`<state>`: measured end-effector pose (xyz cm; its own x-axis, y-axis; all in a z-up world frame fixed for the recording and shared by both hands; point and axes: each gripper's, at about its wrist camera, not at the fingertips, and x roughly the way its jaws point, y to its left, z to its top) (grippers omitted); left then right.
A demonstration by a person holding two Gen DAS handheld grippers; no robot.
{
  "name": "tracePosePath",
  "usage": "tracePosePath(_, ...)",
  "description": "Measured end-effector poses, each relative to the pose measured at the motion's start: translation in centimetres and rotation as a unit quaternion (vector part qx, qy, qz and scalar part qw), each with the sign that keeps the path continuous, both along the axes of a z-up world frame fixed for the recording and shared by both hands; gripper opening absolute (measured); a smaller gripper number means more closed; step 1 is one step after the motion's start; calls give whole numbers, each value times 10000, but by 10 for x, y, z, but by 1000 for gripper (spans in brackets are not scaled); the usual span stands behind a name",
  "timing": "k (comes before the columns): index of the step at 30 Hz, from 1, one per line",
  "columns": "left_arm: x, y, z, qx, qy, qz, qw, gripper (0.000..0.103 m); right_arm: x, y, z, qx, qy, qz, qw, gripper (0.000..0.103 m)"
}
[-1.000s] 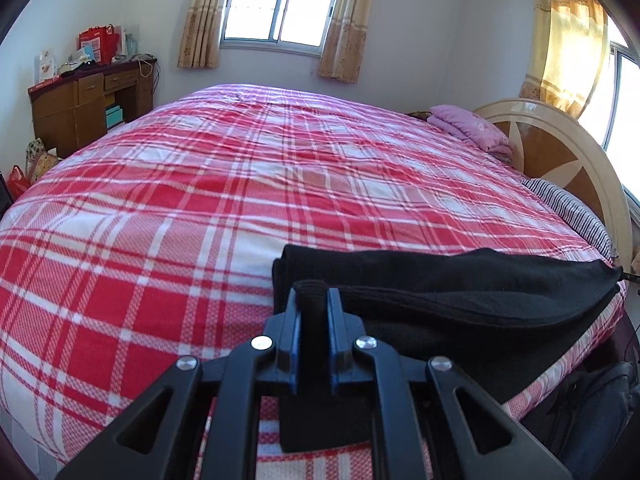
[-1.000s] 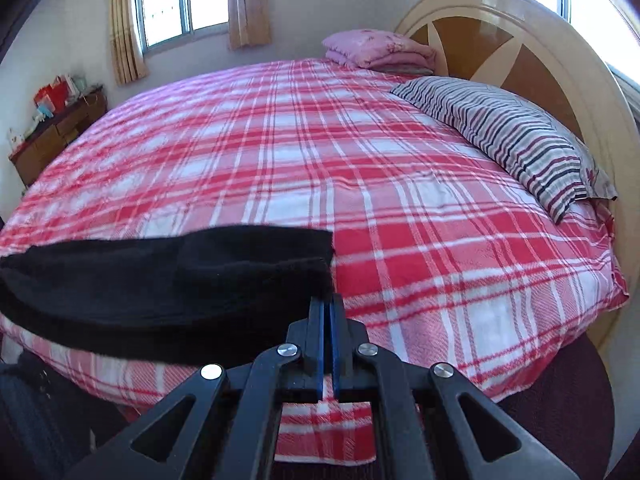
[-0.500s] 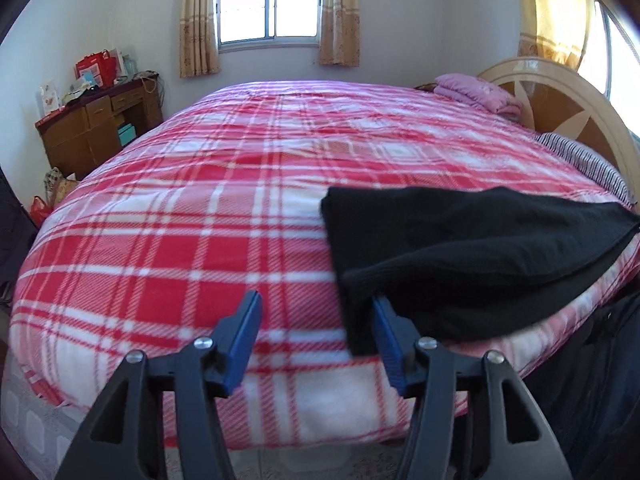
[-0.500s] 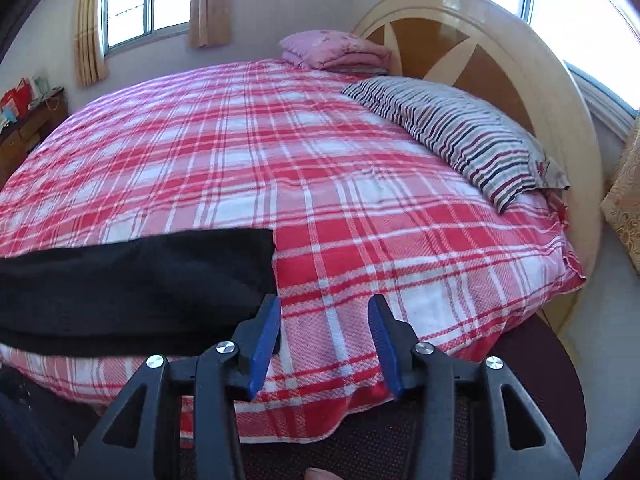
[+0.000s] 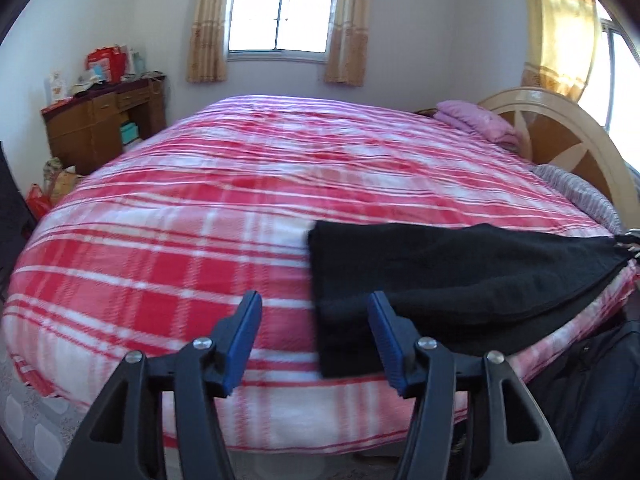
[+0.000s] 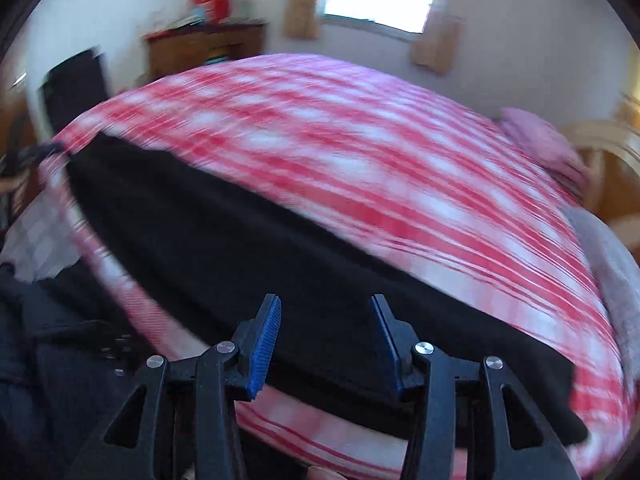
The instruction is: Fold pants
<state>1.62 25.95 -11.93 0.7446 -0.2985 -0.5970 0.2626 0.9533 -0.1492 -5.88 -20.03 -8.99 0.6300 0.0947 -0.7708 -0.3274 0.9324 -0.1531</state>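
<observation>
Black pants (image 5: pixel 460 280), folded lengthwise, lie along the near edge of a bed covered by a red plaid blanket (image 5: pixel 200 220). My left gripper (image 5: pixel 314 300) is open, hovering off the pants' left end; its right finger overlaps the cloth's corner in view and nothing is pinched. The right wrist view is blurred by motion. There the pants (image 6: pixel 240 248) stretch diagonally across the blanket (image 6: pixel 360 140), and my right gripper (image 6: pixel 325 300) hangs open above their middle stretch, holding nothing.
A wooden desk (image 5: pixel 104 120) with clutter stands at the left wall. The headboard (image 5: pixel 560 128), a pink folded quilt (image 5: pixel 476 120) and a striped pillow (image 5: pixel 580 196) are at the right. A dark bag (image 5: pixel 592 380) sits by the bed's near right corner.
Both grippers were shut on the pants' ends and have opened and let go. The left one drew back a little. The right one swung fast along the pants toward their middle and rolled.
</observation>
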Motion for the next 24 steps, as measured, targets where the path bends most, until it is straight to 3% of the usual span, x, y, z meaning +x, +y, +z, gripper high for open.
tracePosePath(5,6,-35,-12,26,267,-291,9992,59,15,81,-45,-187,351,997,9942,47)
tracePosePath(8,9,-36,-16,-62,358,-201,9991,59,16,103,-61,-306,400,1191,9916,47)
tracePosePath(13,9,-36,-14,-147,351,-134,9992,46,18,109,-73,-558,416,1255,9896,46)
tracePosePath(15,12,-39,-16,-125,446,-146,9988,32,20,110,-74,-589,380,1221,9900,28)
tracePosePath(16,12,-40,-17,-62,462,-113,9988,30,22,111,-73,-565,387,1201,9904,19)
tracePosePath(18,11,-41,-17,-43,475,-108,9988,16,22,110,-71,-494,370,1161,9913,7)
tracePosePath(19,11,-40,-16,-16,488,-73,9988,10,22,110,-69,-459,373,1155,9915,4)
tracePosePath(24,10,-30,-6,-202,559,-66,9982,10,5,105,-40,-186,167,1226,9921,3)
